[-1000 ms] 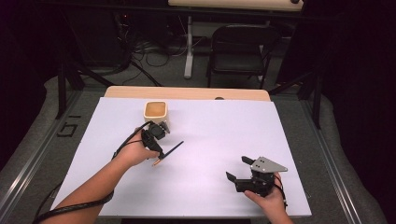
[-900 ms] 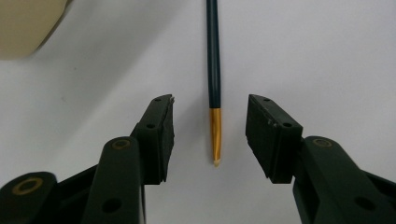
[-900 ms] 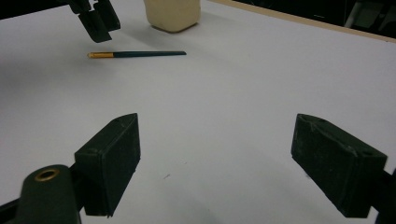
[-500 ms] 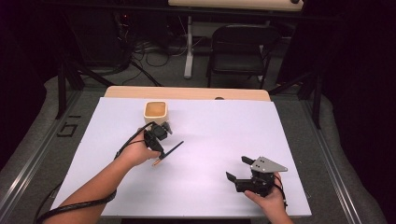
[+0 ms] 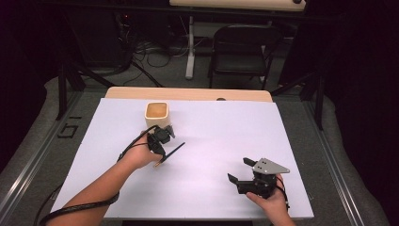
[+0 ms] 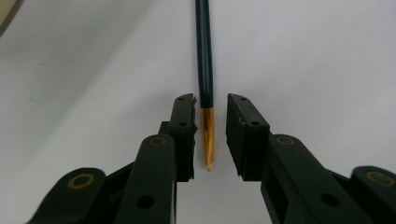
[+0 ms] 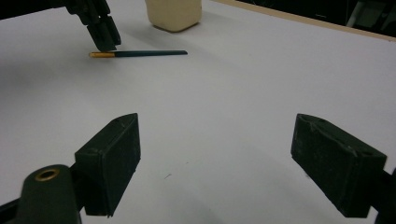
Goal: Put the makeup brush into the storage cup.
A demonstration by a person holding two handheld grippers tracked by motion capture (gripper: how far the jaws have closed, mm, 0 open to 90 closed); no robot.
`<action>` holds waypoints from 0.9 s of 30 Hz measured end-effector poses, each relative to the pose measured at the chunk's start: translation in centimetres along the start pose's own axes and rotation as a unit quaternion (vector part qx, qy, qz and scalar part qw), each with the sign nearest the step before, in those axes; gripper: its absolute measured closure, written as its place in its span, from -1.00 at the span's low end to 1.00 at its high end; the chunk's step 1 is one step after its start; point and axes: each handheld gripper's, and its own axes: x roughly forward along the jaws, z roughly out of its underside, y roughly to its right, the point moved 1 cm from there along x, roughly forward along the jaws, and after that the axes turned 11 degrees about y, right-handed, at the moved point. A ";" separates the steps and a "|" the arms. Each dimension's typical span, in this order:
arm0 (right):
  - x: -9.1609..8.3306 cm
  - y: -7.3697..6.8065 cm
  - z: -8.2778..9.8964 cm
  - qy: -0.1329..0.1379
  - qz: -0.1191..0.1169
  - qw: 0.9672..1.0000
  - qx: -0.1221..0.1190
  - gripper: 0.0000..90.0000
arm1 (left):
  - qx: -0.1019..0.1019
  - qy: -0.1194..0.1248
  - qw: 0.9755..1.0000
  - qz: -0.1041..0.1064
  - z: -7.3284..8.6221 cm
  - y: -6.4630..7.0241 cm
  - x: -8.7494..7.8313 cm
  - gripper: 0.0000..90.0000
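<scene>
Left gripper view puts the pen (image 6: 204, 70) right between my left hand-held gripper (image 6: 210, 135) jaws: its gold end lies in the gap, close against one pad, with a sliver of daylight on the other side. The jaws have just been closing and stand narrow around it, not yet pinching, I'd say. I've come in low over the gold end so the dark barrel runs straight away from me — a grip there should leave most of the length free to tip into the cup (image 5: 156, 113), if that's where it goes.

From the high view I get the layout instead: the pen (image 5: 170, 153) lies flat on the white tabletop (image 5: 226, 141) a little towards my edge from the cup, which stands near the far edge, left of centre. That gap between pads is hidden there by my hand.

My right hand-held gripper (image 5: 240, 170) waits near the near right corner, jaws wide and empty — its own view shows bare tabletop between them, with the pen (image 7: 140, 53) and cup (image 7: 173, 14) well beyond.
</scene>
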 end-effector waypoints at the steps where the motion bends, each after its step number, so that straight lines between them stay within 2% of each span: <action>1: 0.0 0.0 0.0 0.000 0.000 1.000 0.000 -0.65 | -0.001 -0.001 1.000 0.002 0.0 0.0 0.1 0.62; 27: 0.1 0.0 0.0 0.003 -0.002 1.000 -0.001 -0.65 | -0.001 -0.016 1.000 0.001 0.1 0.1 1.2 0.79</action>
